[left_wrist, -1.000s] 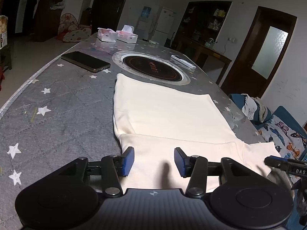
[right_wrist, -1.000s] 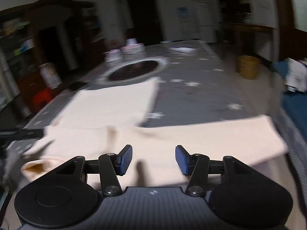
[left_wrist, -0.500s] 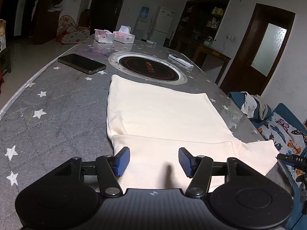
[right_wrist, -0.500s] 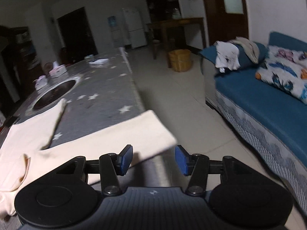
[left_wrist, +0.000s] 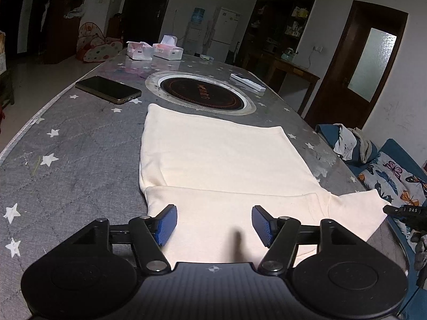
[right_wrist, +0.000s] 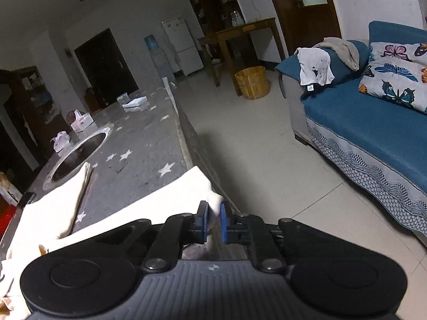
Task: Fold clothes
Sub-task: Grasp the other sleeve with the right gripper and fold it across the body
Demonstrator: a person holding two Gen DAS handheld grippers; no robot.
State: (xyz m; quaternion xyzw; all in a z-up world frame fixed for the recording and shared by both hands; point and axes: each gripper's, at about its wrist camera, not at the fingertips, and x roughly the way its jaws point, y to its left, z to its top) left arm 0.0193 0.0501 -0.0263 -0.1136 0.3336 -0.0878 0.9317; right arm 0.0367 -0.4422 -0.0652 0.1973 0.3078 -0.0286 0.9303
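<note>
A cream shirt (left_wrist: 218, 160) lies flat on the grey star-patterned table (left_wrist: 66, 146), one sleeve folded across its near end. My left gripper (left_wrist: 213, 222) is open and empty, hovering over the near part of the shirt. In the right wrist view the shirt's other sleeve (right_wrist: 149, 208) stretches to the table's right edge. My right gripper (right_wrist: 212, 220) is shut on the cuff end of that sleeve at the table's edge. The right gripper's tip also shows at the far right of the left wrist view (left_wrist: 405, 210).
A phone (left_wrist: 108, 89), a round inset hotplate (left_wrist: 200, 96), two tissue boxes (left_wrist: 154, 50) and a white remote (left_wrist: 248, 82) lie beyond the shirt. A blue sofa (right_wrist: 373, 122) with a butterfly pillow and a wooden bucket (right_wrist: 252, 81) stand right of the table.
My right gripper swung right to the sleeve end at the table's edge and closed on it. My left gripper opened a little wider and stayed over the near shirt.
</note>
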